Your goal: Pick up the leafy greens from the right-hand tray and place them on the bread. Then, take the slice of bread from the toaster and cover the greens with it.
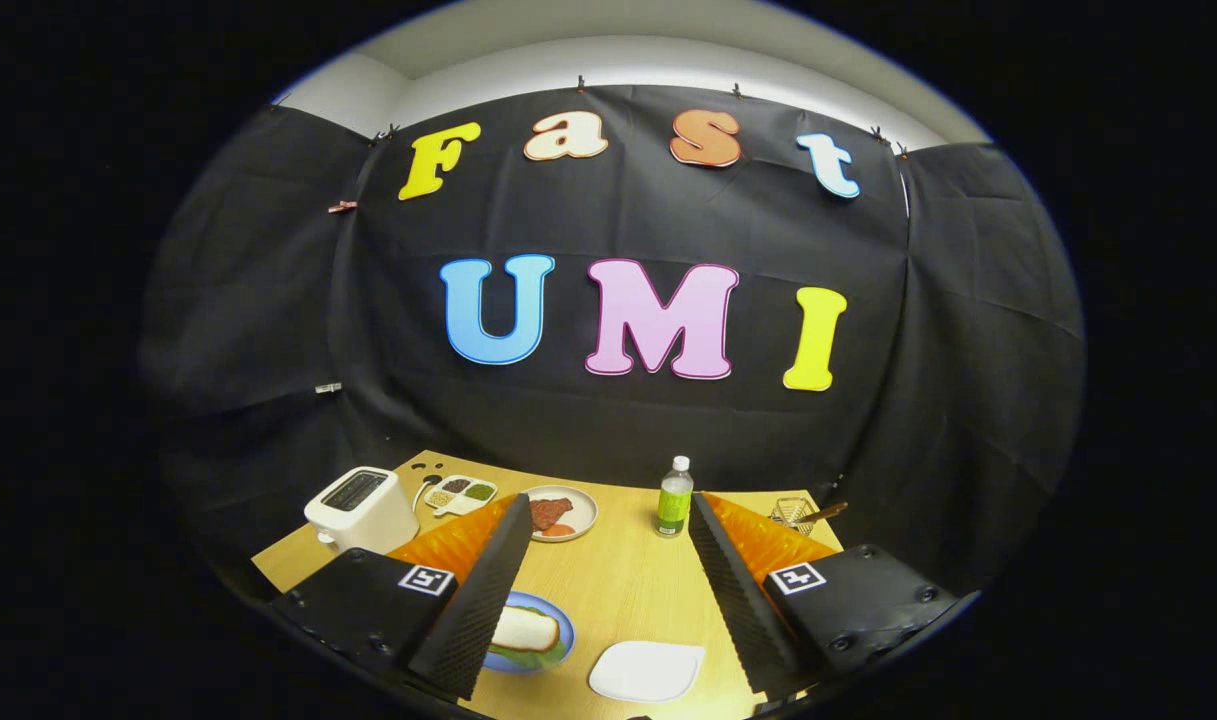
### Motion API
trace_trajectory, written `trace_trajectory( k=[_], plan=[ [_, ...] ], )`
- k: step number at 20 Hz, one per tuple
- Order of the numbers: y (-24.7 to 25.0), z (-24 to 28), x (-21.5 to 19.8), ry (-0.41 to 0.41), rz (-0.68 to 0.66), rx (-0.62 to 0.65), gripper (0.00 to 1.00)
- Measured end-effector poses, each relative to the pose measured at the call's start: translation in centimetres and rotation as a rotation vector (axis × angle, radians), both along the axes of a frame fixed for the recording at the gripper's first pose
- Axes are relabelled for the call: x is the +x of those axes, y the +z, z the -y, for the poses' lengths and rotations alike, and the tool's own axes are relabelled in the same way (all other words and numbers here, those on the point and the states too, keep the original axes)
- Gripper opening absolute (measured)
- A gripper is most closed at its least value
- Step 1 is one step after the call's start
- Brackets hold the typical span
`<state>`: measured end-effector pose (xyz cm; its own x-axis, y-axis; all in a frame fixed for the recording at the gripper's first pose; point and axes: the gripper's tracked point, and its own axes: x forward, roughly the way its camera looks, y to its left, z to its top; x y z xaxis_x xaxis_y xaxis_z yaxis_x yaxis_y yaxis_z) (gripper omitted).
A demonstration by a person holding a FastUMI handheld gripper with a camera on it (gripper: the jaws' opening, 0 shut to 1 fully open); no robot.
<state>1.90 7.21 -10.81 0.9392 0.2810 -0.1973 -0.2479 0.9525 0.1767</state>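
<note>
The tongs (608, 580) hang apart, empty, above the wooden tabletop (618, 590). The bread slice (524, 630) covers greens on the round blue plate (564, 640) at seven o'clock; a careless pass could shift it.

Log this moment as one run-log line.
tongs: open, empty, above table | blue plate: bread slice atop greens | white tray: bare | toaster: far left

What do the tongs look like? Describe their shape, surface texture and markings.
The tongs have two long wedge-shaped fingers with finely ribbed inner faces, tapering toward the tips. Each finger sits on a boxy black housing with visible screws. Each housing carries a square white tag with a black coded pattern. The fingers stand open, gripping nothing.
</note>
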Motion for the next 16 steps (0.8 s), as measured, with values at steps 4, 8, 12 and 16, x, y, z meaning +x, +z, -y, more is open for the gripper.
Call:
trace_trajectory(
  k=[4, 8, 12, 16],
  plan=[
    [-0.2, 0.4, -0.3, -0.021, -0.007, 0.004, 0.98],
    [-0.2, 0.4, -0.3, -0.017, -0.01, -0.001, 0.98],
    [0.2, 0.8, 0.4, -0.02, -0.011, -0.004, 0.98],
    [0.4, 1.4, 0.8, -0.04, -0.013, -0.001, 0.98]
  ],
)
